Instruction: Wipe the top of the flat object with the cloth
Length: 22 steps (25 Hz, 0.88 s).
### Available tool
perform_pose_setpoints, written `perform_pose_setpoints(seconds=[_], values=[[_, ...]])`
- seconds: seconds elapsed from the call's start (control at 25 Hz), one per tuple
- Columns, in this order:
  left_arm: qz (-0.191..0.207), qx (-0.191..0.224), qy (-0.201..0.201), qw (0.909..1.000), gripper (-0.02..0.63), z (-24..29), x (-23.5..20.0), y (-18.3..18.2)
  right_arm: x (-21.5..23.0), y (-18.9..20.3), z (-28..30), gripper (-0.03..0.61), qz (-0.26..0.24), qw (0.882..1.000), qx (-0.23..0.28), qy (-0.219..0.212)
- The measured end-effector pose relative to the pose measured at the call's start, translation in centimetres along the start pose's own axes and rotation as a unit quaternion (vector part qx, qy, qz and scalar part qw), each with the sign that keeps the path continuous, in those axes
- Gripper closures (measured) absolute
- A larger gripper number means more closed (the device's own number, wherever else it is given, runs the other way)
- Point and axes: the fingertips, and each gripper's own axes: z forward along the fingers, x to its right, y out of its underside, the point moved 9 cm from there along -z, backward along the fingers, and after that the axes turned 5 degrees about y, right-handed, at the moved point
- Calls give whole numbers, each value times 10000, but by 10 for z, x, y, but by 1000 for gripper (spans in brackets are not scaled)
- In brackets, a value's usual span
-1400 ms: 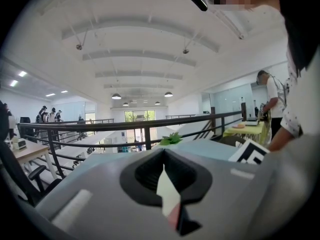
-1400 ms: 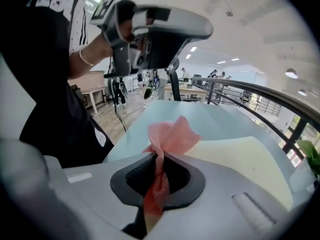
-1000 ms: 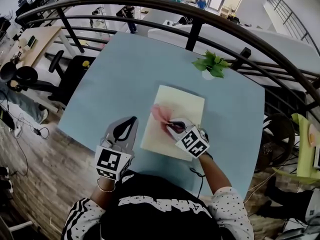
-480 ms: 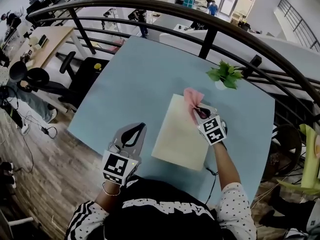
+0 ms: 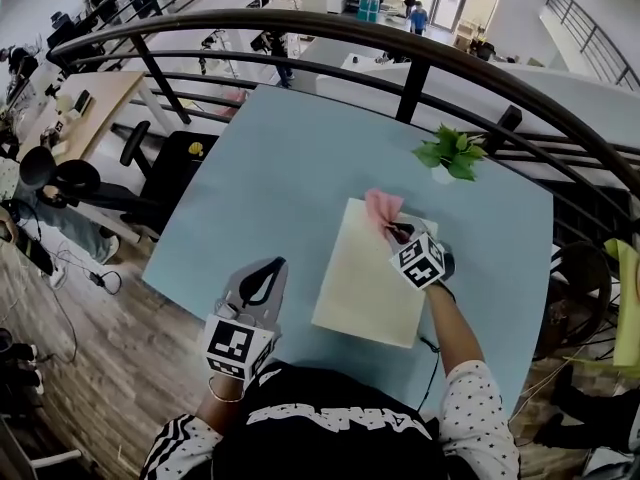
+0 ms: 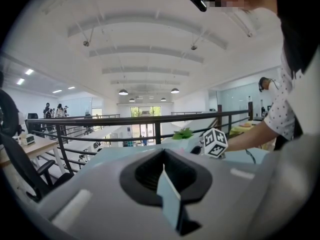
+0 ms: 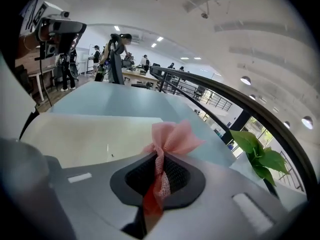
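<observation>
A pale cream flat board (image 5: 365, 273) lies on the light blue table (image 5: 270, 178). My right gripper (image 5: 397, 233) is shut on a pink cloth (image 5: 382, 208), which rests on the board's far right corner. In the right gripper view the pink cloth (image 7: 172, 139) fans out past the closed jaws over the board (image 7: 90, 136). My left gripper (image 5: 262, 276) is at the table's near left edge, clear of the board. Its jaws are closed with nothing between them in the left gripper view (image 6: 167, 196).
A small green plant (image 5: 450, 153) in a white pot stands just beyond the board's far right corner. A dark curved railing (image 5: 420, 53) runs along the table's far side. A black cable (image 5: 430, 353) trails off the near edge.
My right gripper swept the pink cloth from the board's left middle to its far right corner, then drew back slightly. The left gripper stayed by the near edge.
</observation>
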Motion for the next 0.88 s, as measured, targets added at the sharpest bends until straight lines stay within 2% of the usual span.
perform_pose_setpoints(seconds=[0.32, 0.48, 0.88], values=[[-72, -97, 220, 9997, 614, 0, 12, 2, -17, 2, -13, 551, -249, 9996, 88, -116], [-40, 46, 184, 9998, 614, 2, 14, 0, -26, 3, -19, 551, -262, 9993, 166, -195], [-198, -52, 175, 9996, 614, -2, 28, 3, -42, 9, -33, 551, -387, 9985, 280, -279]])
